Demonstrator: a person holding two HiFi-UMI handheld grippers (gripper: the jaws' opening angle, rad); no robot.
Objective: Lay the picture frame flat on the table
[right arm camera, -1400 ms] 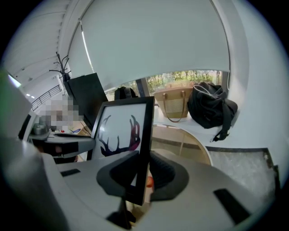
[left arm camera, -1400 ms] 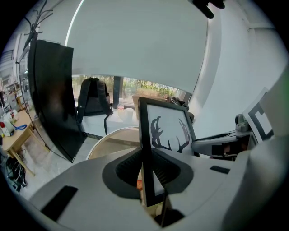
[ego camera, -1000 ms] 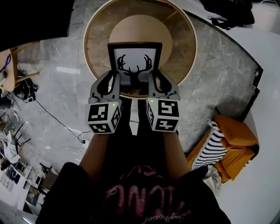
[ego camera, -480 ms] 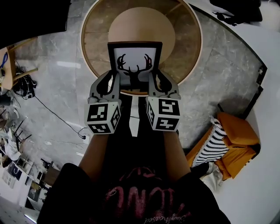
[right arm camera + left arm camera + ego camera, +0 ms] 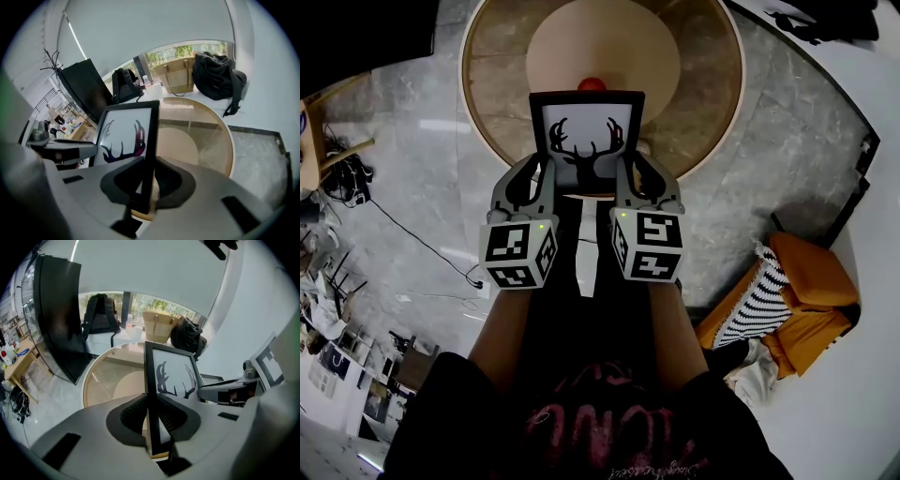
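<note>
From the head view, the left gripper (image 5: 544, 174) and right gripper (image 5: 630, 174) hold the picture frame (image 5: 587, 131) upright between them, one on each side edge, over the near rim of the round table (image 5: 712, 112). A small red thing (image 5: 592, 83) shows just beyond the frame's top.

In the left gripper view, the jaws are clamped on the frame's left edge.

In the right gripper view, the jaws are clamped on its right edge, with the table ahead of them.

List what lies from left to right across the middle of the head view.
left gripper, shut on the frame's left edge → picture frame → right gripper, shut on its right edge → orange seat on the floor
</note>
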